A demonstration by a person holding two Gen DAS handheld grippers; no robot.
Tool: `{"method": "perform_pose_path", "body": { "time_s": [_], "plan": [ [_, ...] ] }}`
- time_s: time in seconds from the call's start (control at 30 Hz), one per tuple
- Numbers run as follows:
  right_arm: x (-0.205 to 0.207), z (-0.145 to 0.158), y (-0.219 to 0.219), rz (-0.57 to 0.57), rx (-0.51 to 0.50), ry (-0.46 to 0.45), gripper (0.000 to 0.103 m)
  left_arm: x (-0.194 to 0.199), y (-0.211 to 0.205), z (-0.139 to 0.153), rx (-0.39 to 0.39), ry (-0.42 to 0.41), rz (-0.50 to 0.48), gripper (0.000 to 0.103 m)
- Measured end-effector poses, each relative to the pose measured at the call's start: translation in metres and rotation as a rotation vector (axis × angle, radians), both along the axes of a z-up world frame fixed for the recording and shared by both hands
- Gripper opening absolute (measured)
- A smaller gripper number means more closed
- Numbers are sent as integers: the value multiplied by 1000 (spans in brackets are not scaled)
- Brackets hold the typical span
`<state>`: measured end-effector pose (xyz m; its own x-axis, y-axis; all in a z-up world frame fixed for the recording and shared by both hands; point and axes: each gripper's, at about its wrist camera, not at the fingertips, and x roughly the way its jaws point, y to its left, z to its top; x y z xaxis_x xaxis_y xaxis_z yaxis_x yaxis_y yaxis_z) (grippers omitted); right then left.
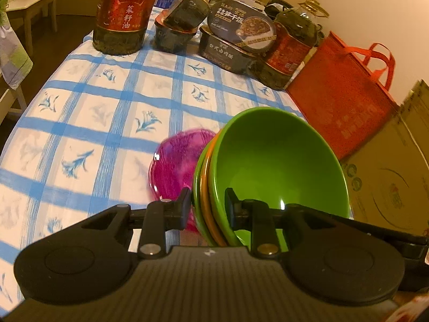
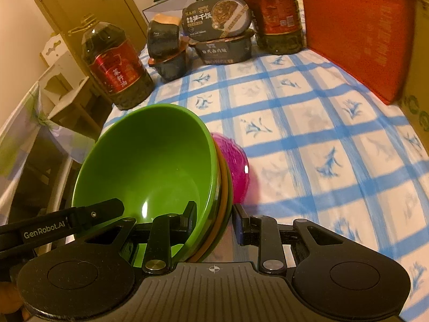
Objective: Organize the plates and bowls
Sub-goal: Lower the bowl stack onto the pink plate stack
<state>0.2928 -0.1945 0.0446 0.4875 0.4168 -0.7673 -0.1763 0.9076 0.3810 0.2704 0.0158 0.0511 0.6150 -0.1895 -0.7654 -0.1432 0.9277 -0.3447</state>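
A nested stack of bowls, green outside and inside with an orange one between (image 1: pixel 278 166) (image 2: pixel 150 161), is held off the blue-checked tablecloth (image 1: pixel 112 112) (image 2: pixel 308 134). My left gripper (image 1: pixel 207 204) is shut on the stack's rim at one side. My right gripper (image 2: pixel 214 216) is shut on the rim at the opposite side. A translucent magenta bowl (image 1: pixel 179 158) (image 2: pixel 236 161) sits under or behind the stack; I cannot tell whether it touches it.
Two big oil bottles (image 1: pixel 123 13) (image 1: pixel 289 45), stacked black meal boxes (image 1: pixel 230 45) (image 2: pixel 222 37) and small dark tubs (image 1: pixel 174 32) stand at the table's far end. A red tote bag (image 1: pixel 337 99) (image 2: pixel 356 29) and a cardboard box (image 1: pixel 388 171) line one side.
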Motion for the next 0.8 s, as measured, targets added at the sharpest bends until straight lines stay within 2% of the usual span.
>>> {"method": "perform_pose_path", "body": {
  "time_s": [0.37,0.8],
  "plan": [
    [56,-30,17,21,-19,40,29,52,15,-32,6,50,6,23],
    [75,-57,24,25,-21,81,29,67,20,-59,2,85,14,24]
  ]
}}
